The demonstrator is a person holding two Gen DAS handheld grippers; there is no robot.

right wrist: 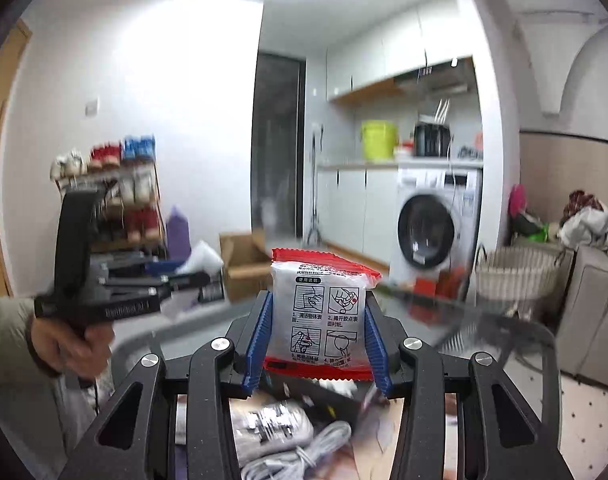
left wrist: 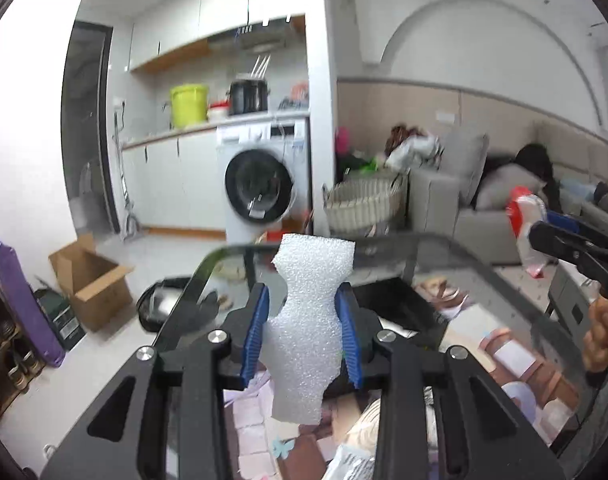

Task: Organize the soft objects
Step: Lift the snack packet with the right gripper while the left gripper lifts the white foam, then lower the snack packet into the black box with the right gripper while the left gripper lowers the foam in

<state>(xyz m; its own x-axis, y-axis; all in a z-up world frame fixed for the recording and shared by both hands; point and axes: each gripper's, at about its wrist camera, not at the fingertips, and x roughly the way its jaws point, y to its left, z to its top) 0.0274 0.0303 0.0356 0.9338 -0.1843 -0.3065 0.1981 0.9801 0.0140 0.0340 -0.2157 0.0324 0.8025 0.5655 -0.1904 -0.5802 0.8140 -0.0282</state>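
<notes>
Left gripper (left wrist: 304, 332) w/ foam piece (left wrist: 310, 320) pinched between its pads, sticking up past the tips. Right gripper (right wrist: 318, 332) likewise clamps a packet (right wrist: 318, 312), upright. Both held above the glass table (left wrist: 484, 264); cables (right wrist: 300, 452) lie under right gripper. Behind table: washing machine (left wrist: 260, 188) under counter (left wrist: 208, 128), bucket (left wrist: 189, 104) & pot (left wrist: 248, 96) on counter. Wicker basket (left wrist: 364, 204) between washer & sofa (left wrist: 444, 208), sofa to the right. Cardboard box (left wrist: 92, 280) on floor left of table, shoe rack (right wrist: 120, 196) further left by the wall.

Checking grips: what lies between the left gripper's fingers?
A white foam piece, pinched at its narrowed middle by the left gripper, in the left wrist view.
</notes>
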